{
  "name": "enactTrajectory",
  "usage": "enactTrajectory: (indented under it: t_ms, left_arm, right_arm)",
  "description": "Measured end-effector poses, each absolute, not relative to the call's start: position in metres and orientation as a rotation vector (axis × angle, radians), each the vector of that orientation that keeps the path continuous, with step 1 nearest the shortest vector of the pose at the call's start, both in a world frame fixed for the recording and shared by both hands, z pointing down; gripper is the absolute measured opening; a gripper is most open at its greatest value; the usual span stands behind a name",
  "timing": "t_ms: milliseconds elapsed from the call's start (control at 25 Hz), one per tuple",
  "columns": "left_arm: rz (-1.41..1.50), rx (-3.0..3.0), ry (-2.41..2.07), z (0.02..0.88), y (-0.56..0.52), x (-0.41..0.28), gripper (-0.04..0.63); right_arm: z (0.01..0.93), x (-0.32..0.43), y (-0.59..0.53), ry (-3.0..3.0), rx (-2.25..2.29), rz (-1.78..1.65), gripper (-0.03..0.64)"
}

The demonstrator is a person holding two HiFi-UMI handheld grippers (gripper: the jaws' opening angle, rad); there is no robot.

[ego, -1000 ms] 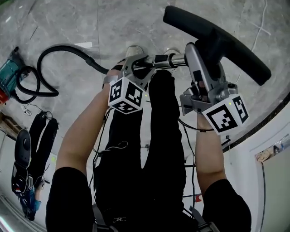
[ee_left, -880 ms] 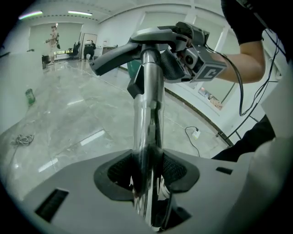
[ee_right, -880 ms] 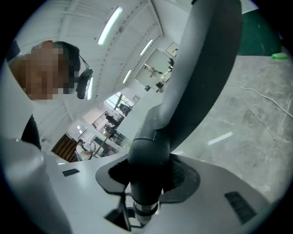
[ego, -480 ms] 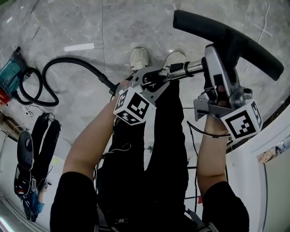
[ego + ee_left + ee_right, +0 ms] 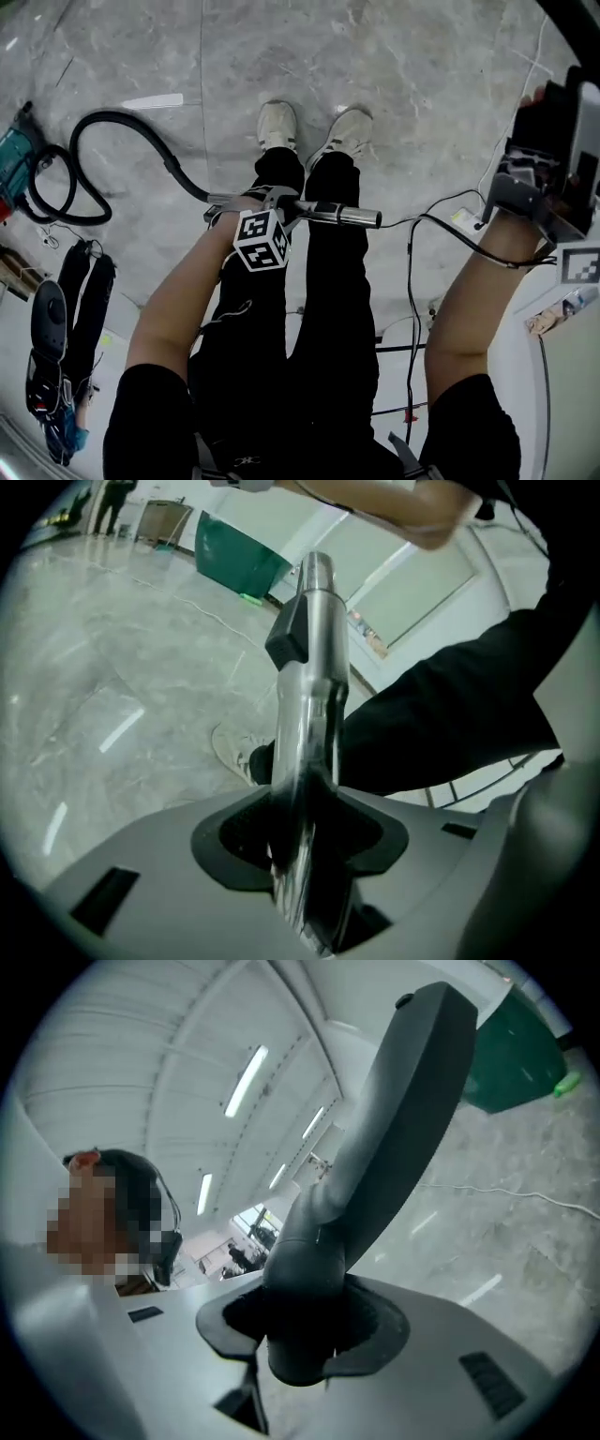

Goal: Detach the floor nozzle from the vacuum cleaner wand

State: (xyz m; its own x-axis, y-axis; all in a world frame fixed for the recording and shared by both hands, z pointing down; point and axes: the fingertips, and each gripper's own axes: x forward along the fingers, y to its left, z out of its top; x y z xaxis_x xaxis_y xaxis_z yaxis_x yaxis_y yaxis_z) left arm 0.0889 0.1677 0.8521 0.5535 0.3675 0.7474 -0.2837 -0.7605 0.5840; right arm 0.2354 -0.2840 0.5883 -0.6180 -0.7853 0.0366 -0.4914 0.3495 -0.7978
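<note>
Already apart: left gripper [image 5: 305,855] is clamped, jaws partway closed, on the shiny chrome metal vacuum wand [image 5: 315,639], whose free end sticks out past its jaws. The right gripper [image 5: 305,1335] grips the neck of the dark grey plastic floor nozzle [image 5: 398,1110] likewise, head fanning out beyond its jaws. Risk: held by the neck only, the long head could swing and twist loose. The black ribbed hose [image 5: 127,115] may also drag the wand. Earlier the nozzle sat on the wand, grippers close; now they're well apart.
</note>
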Motion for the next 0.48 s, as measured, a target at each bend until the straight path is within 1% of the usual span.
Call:
enactTrajectory:
  t_ms: [80,200,280,400,480]
  left_arm:
    - [1.303,2.113,0.008,0.87,0.155,0.09,0.164]
    - [1.309,2.095,-0.084,0.89,0.115,0.096,0.163]
    - [1.306,2.076,-0.162,0.906,0.081,0.099,0.163]
    - [1.339,1.996,-0.355,0.956,0.011,0.097,0.163]
    - [1.376,1.95,-0.437,0.987,-0.017,0.09,0.163]
  right_arm:
    - [0.603,0.217,-0.282,2.425,-1.221,-1.165,0.169]
    - [0.632,0.201,-0.259,2.535,-1.289,-1.246,0.169]
    - [0.651,0.204,-0.24,2.526,-1.321,-1.331,0.169]
    - [0.675,0.221,-0.218,2.46,-1.405,-1.455,0.169]
    - [0.685,0.233,-0.214,2.408,-1.432,-1.5,0.169]
